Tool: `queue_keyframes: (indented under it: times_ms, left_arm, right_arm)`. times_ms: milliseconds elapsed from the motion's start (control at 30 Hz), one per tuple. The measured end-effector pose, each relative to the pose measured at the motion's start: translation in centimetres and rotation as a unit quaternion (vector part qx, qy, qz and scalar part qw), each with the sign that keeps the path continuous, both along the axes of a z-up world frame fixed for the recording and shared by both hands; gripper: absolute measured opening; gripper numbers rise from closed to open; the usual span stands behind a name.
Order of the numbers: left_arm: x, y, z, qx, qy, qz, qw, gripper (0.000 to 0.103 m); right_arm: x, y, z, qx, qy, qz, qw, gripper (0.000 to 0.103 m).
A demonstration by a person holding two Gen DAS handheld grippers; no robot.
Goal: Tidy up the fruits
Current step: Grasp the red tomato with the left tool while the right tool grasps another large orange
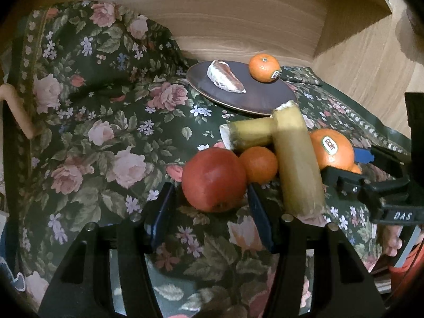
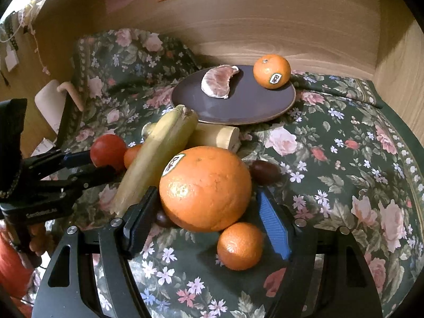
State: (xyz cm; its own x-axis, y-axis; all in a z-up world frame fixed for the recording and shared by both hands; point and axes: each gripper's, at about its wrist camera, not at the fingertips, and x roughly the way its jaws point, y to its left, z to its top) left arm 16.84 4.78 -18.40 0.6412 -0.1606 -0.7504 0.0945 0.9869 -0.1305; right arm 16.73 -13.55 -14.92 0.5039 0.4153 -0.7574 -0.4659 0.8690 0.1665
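Two claws, both spread. Left gripper (image 1: 209,206): jaws either side of red apple (image 1: 214,179), smooth, round; contact can't tell. Right gripper (image 2: 206,217): blue ribbed pads flank big orange (image 2: 205,188), pebbled skin, stickered; left pad looks touching, right pad apart. Small mandarin (image 2: 239,246) just beside right pad. Beyond both: banana pieces (image 2: 159,153), dark round plate (image 2: 238,108) w/ peeled segment (image 2: 218,80) & mandarin. Floral cloth (image 2: 344,159) under all.

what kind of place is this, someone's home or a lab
Most likely a home: a table under a floral tablecloth set against a wood-panelled wall, with a dark plate holding a peeled citrus segment and a stickered mandarin, and loose fruit nearby.
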Motion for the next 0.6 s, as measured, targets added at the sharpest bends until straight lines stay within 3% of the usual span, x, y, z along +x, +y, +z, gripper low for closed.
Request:
queue_keyframes:
  times_ms: [133,600]
  left_arm:
    - [0.5,0.2,-0.2,-0.02,0.005,0.0,0.9998,0.048]
    - [0.1,0.2,1.6,-0.012,-0.017,0.004,0.9998,0.045]
  right_arm:
    - [0.0,0.2,0.0,-0.001,-0.004,0.005,1.0,0.067]
    - [0.1,-0.8,1.8,0.009,-0.025,-0.008,1.0,0.065]
